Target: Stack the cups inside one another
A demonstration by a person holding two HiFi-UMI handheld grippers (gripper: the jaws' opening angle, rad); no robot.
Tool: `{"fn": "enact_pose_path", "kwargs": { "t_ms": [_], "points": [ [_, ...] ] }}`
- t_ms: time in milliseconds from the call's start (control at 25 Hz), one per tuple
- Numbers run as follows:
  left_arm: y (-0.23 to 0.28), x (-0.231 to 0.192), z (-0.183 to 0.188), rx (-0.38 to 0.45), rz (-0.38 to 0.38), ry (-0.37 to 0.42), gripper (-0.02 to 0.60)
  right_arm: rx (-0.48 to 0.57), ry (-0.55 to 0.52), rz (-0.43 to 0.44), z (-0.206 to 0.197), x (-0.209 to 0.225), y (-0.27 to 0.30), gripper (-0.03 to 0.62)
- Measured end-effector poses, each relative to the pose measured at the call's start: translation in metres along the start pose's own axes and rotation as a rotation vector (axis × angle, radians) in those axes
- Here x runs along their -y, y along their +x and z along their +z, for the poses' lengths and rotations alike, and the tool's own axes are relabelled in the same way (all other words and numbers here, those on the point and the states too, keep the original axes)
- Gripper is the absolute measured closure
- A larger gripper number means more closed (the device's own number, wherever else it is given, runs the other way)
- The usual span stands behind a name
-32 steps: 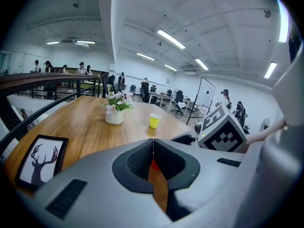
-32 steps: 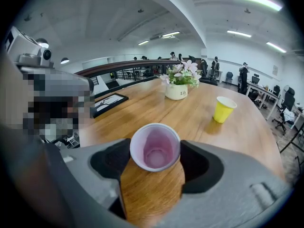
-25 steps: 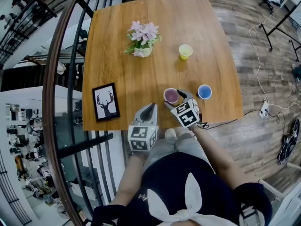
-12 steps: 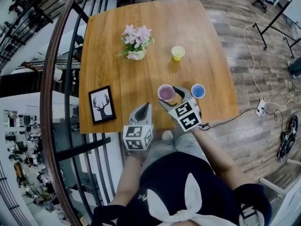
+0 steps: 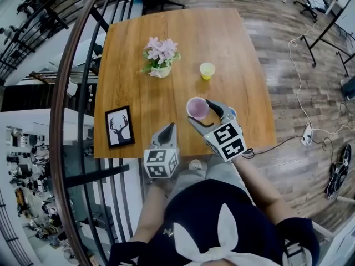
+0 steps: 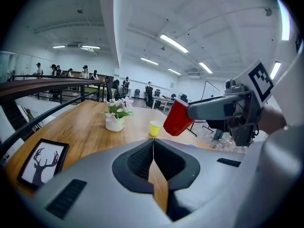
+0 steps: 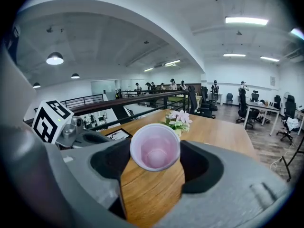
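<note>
- Grey right gripper [image 5: 201,111] is clenched on the red cup [image 7: 155,147]. Its jaws press the cup's sides just under the rim, and the pale pink inside faces that gripper's camera.
- Seen from the left gripper view, the cup hangs tilted in the air above the wooden table [image 5: 166,32], touching nothing else.
- Over the table's near edge, the left gripper [image 6: 153,148] has its jaws closed together with nothing between them.
- Only a sliver of the blue cup [image 5: 232,113] shows beside the right gripper.
- Farther out, well apart, the yellow cup [image 5: 207,70] stands upright.
- Left of it stands the flower pot [image 5: 160,60]; the framed deer picture [image 5: 120,127] lies near the left edge.
</note>
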State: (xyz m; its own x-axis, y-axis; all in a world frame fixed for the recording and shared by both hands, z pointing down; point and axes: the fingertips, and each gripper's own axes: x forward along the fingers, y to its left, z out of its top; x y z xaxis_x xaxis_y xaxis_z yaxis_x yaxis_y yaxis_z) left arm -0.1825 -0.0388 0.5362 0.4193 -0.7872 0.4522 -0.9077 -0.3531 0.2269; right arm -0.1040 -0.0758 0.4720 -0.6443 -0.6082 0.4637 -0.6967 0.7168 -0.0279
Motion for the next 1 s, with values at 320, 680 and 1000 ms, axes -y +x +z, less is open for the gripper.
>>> {"fn": "enact_pose_path", "kwargs": {
  "t_ms": [320, 680, 1000],
  "points": [
    [0.005, 0.027, 0.029, 0.050, 0.019, 0.019, 0.563, 0.051, -0.040, 0.010, 0.026, 0.021, -0.027, 0.272],
    [0.013, 0.047, 0.032, 0.061, 0.029, 0.013, 0.563, 0.051, -0.050, 0.016, 0.024, 0.041, -0.043, 0.272],
    [0.024, 0.057, 0.031, 0.055, 0.038, 0.007, 0.563, 0.046, -0.055, 0.018, 0.018, 0.062, -0.046, 0.272]
  ]
}}
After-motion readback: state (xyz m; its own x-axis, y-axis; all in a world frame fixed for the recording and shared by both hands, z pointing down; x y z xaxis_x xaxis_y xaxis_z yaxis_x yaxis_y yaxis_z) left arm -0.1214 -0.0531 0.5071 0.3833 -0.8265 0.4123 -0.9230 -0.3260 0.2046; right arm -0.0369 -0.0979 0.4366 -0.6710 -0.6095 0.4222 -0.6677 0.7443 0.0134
